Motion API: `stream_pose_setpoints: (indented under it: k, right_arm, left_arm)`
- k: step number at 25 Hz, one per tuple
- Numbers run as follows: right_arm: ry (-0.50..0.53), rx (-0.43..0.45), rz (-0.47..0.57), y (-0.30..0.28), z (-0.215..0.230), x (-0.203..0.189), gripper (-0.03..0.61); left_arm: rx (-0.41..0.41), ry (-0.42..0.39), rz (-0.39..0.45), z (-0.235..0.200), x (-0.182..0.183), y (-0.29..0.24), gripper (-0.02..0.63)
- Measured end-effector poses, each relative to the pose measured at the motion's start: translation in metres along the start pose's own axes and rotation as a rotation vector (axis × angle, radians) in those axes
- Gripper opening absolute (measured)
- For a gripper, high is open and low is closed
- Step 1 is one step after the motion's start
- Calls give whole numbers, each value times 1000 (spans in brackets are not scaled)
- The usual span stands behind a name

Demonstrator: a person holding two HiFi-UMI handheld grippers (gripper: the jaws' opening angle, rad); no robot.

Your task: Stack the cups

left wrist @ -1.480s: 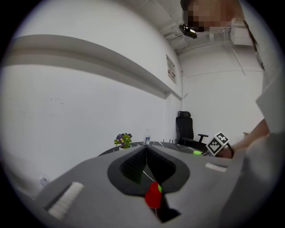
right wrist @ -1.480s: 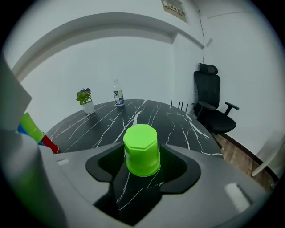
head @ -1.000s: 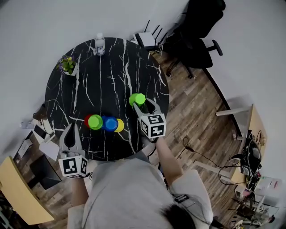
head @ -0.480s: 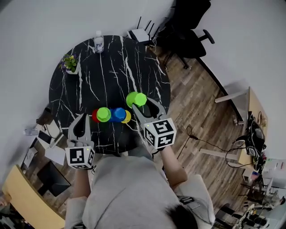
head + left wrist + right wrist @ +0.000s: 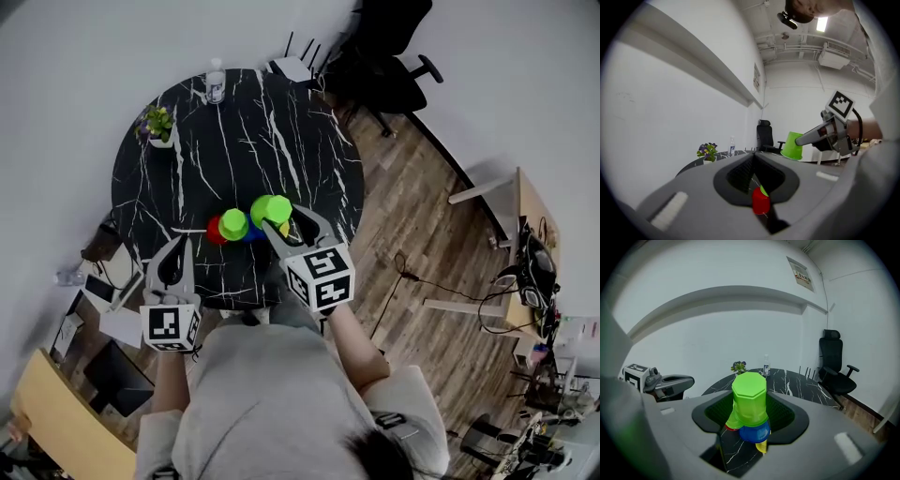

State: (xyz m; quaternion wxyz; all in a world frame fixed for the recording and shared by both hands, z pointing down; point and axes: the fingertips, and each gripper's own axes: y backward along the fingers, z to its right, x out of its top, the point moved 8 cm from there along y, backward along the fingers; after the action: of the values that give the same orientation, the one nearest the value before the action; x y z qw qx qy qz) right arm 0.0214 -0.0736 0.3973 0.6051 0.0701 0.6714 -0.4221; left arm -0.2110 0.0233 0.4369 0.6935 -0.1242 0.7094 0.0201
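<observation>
My right gripper (image 5: 281, 218) grips a green cup (image 5: 271, 207) upside down over the blue cup (image 5: 754, 431) in the row on the table (image 5: 234, 131). My left gripper (image 5: 175, 267) is closed, empty, near left.

Nothing here is actually readable. The wall poster (image 5: 802, 272) is way too small, the bottle (image 5: 216, 86) label is a blur, and the marker cubes (image 5: 320, 277) only carry black-and-white square patterns.
</observation>
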Motion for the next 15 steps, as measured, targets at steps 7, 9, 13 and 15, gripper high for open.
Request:
stream_pose_setpoints:
  k: [7,9,13,15]
  right_arm:
    - [28,-10,-49,-16,-19,-4,221]
    - [35,-15,-64,-21,-22,-5,221]
    - [46,-21,-98,-28,-26,-10,221]
    - [46,-21,-105,-30,-28,-12,221]
  left_arm:
    - [32,18,-13,-21,-9,21,58]
    - [41,24,-15,-24,-11,25,58]
    - [51,27,-15,-30,-13,30,58]
    - [57,28,-16,-32,-14,32,58]
